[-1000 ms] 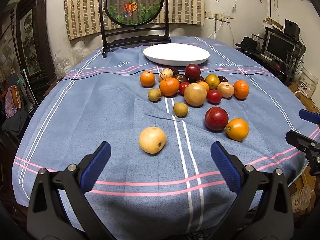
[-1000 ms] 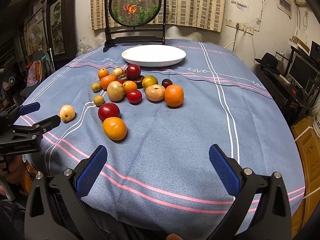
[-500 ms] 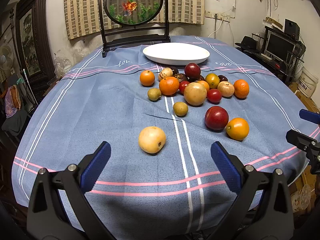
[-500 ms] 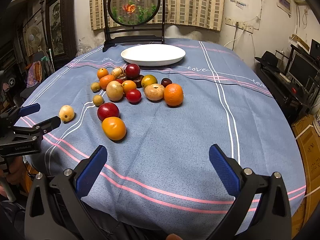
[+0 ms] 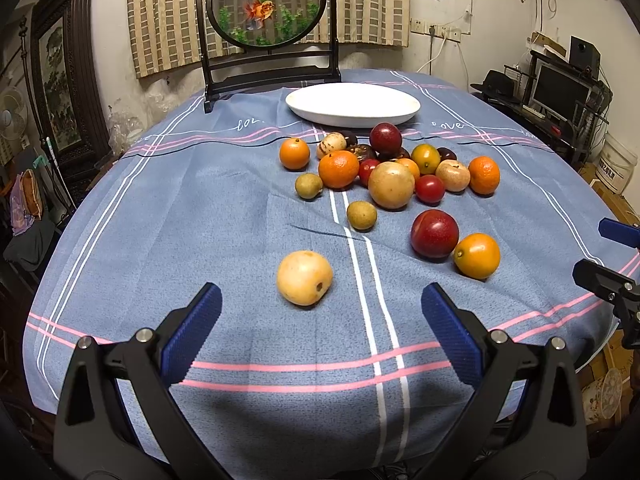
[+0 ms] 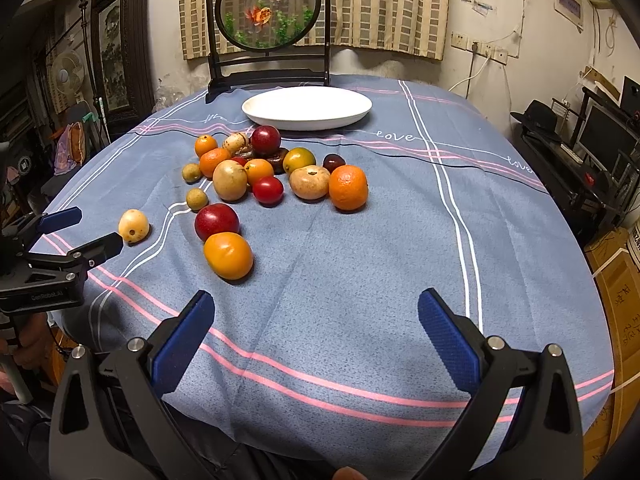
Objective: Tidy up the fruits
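Both grippers spread wide, holding nothing: left gripper (image 5: 320, 320) hovered just short of pale fruit (image 5: 305, 277), right gripper (image 6: 316, 324) over bare cloth (image 6: 360, 280); fruit pile (image 5: 392, 172) lay near empty plate (image 5: 352, 104)

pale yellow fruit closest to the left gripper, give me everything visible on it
The pale yellow fruit is roundish, smooth and matte, cream-yellow, with a small dark pit-like spot at its lower right end. It lies alone on the blue tablecloth, apart from the fruit pile, beside the white double stripe. Only the cloth touches it. It sits just ahead of the open left gripper, roughly centred between the fingers, not gripped. The right wrist view shows it at far left.
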{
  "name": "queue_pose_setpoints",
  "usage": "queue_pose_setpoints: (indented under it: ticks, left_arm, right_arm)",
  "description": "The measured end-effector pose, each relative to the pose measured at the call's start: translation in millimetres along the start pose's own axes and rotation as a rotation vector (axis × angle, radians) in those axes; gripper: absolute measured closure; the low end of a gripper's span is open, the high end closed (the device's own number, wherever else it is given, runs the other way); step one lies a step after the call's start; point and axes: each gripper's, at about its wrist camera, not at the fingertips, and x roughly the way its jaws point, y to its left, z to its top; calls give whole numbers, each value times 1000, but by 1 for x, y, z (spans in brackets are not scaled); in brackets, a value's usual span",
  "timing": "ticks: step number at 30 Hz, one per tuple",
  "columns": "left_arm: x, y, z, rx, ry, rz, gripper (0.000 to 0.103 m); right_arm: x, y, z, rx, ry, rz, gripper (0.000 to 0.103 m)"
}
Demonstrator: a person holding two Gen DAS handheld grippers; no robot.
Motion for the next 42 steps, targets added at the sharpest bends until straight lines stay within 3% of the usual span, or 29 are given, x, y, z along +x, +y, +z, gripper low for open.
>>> queue_pose_setpoints:
  ticks: [25,33,36,40,42]
  left_arm:
    - [14,3,1,1,30,-8,2]
    - [30,24,4,-63,72,-47,2]
    - [33,33,4,-83,54,-53,2]
    - [37,40,2,-94,21,-68,2]
    - [41,40,0,-80,25,-66,2]
  right_arm:
    - [10,7,4,-19,4,27,1]
    - [25,7,5,15,7,121,1]
    - [32,10,4,16,14,172,1]
    - [26,23,4,-12,-72,134,1]
    - [31,28,6,-17,-50,168,1]
